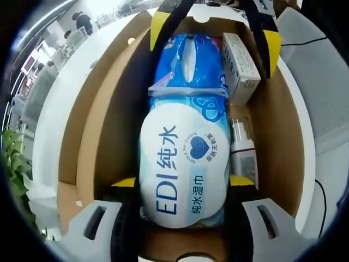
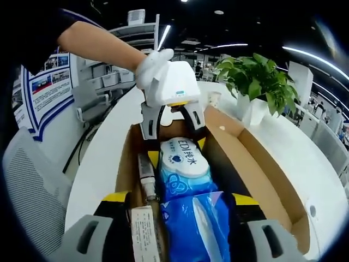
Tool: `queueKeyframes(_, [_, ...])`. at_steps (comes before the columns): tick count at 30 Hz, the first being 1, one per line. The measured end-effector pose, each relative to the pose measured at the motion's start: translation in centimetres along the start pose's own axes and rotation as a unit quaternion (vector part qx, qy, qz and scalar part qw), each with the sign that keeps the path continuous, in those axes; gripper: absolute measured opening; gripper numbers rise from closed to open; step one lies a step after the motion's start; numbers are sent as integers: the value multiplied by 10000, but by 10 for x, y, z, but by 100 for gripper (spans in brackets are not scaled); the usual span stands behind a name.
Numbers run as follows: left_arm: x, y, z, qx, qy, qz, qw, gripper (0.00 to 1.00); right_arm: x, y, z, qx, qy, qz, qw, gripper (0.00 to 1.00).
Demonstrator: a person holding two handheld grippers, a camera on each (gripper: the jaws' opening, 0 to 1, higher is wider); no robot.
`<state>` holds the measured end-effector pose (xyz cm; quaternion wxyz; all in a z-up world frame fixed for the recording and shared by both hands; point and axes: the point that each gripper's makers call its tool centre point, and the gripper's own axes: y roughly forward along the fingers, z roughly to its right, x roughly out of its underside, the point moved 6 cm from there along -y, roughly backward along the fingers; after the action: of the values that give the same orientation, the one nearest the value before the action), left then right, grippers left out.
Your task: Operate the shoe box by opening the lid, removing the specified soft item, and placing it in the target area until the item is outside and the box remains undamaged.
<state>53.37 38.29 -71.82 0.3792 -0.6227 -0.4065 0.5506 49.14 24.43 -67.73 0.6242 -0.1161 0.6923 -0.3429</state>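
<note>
An open brown shoe box (image 1: 101,117) (image 2: 256,158) lies on a white table. Inside it, a white and blue wet wipes pack (image 1: 182,164) (image 2: 180,155) lies lengthwise, end to end with a crinkled blue soft pack (image 1: 188,57) (image 2: 193,224). My left gripper (image 1: 182,181) (image 2: 177,147), held by a gloved hand, has its jaws pressed on both sides of the wet wipes pack. My right gripper (image 2: 180,197) (image 1: 215,33) stands open astride the blue pack and a small white carton (image 1: 240,65) (image 2: 144,234).
A small bottle (image 1: 242,144) (image 2: 146,174) lies along one box wall beside the packs. A potted green plant (image 2: 259,82) stands on the table beyond the box. A grey mesh chair (image 2: 30,185) is next to the table. Office shelves and people are far behind.
</note>
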Motion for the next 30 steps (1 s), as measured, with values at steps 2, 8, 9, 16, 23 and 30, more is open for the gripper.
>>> queueKeyframes(2, [0,1,0,33,-10,-2,10000,63,-2,5,2,-13,4,7,10000,68])
queueKeyframes(8, [-1,3,0,57,-20,-66,10000,63,-4,15,6,-138,26,-40,9999,60])
queueKeyframes(9, [-1,3,0,60,-17,-82,9999,63,-4,17,6,-156,-2,-37,9999,59])
queueKeyframes(16, [-1,5,-1,109,32,-155,9998,63,-6,33,8,-284,-120,-90,9995,61])
queueKeyframes(23, [-2,9,2,83,100,-188,9997,65,-7,48,15,-328,-240,-212,9990,60])
queueKeyframes(30, [-2,10,3,165,117,-254,9995,65,-5,60,14,-364,-327,-317,9983,58])
